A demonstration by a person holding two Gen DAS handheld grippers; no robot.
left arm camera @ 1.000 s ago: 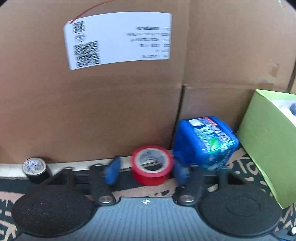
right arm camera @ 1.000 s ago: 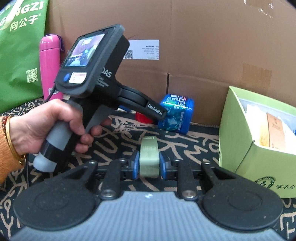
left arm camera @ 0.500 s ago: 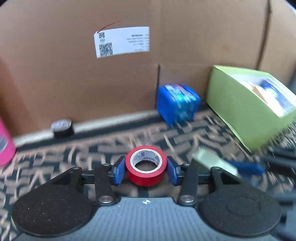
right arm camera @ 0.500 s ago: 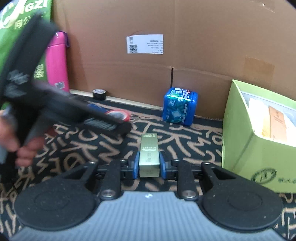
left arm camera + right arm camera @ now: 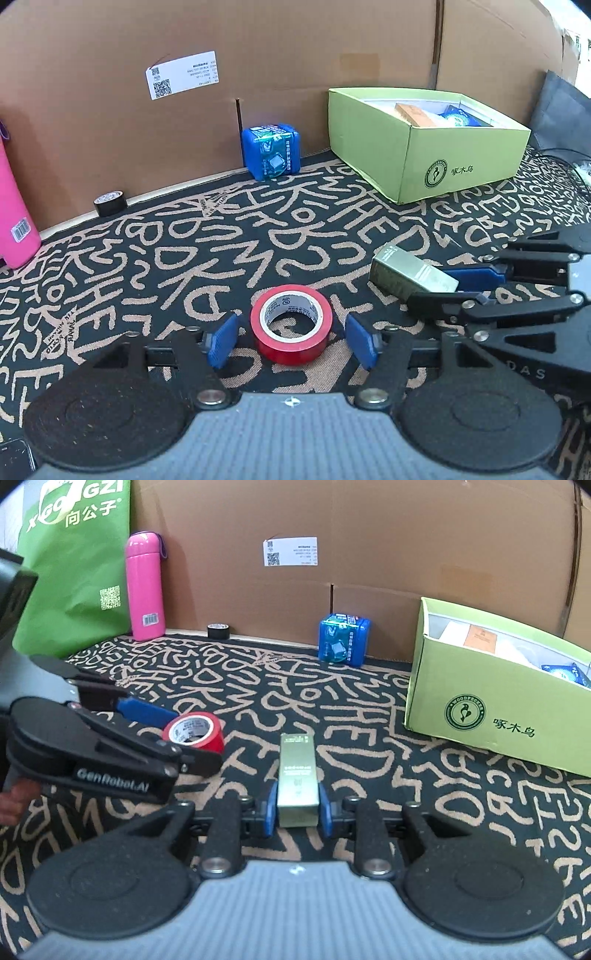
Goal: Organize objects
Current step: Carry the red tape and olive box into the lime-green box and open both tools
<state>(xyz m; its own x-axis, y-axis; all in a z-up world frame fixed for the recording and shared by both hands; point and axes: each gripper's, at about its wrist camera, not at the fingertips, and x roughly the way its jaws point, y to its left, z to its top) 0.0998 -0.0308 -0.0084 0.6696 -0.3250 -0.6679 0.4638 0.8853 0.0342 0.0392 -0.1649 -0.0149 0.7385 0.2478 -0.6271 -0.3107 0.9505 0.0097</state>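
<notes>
A red tape roll (image 5: 290, 324) lies flat on the patterned mat between the pads of my left gripper (image 5: 291, 341), which is open with gaps on both sides. The roll also shows in the right wrist view (image 5: 194, 732). My right gripper (image 5: 297, 809) is shut on a small olive-green box (image 5: 298, 778), held low over the mat. That box also shows in the left wrist view (image 5: 412, 275), just right of the tape. A green open carton (image 5: 424, 147) with several items inside stands at the back right.
A blue cube-shaped pack (image 5: 271, 151) and a small black tape roll (image 5: 110, 202) sit by the cardboard wall (image 5: 258, 55). A pink bottle (image 5: 144, 587) and a green bag (image 5: 74, 565) stand at the far left. Cables (image 5: 576, 166) lie at the far right.
My left gripper carried the red tape from the wall to the middle of the mat, then opened and let it go beside my right gripper. The right gripper kept its hold on the olive box.
</notes>
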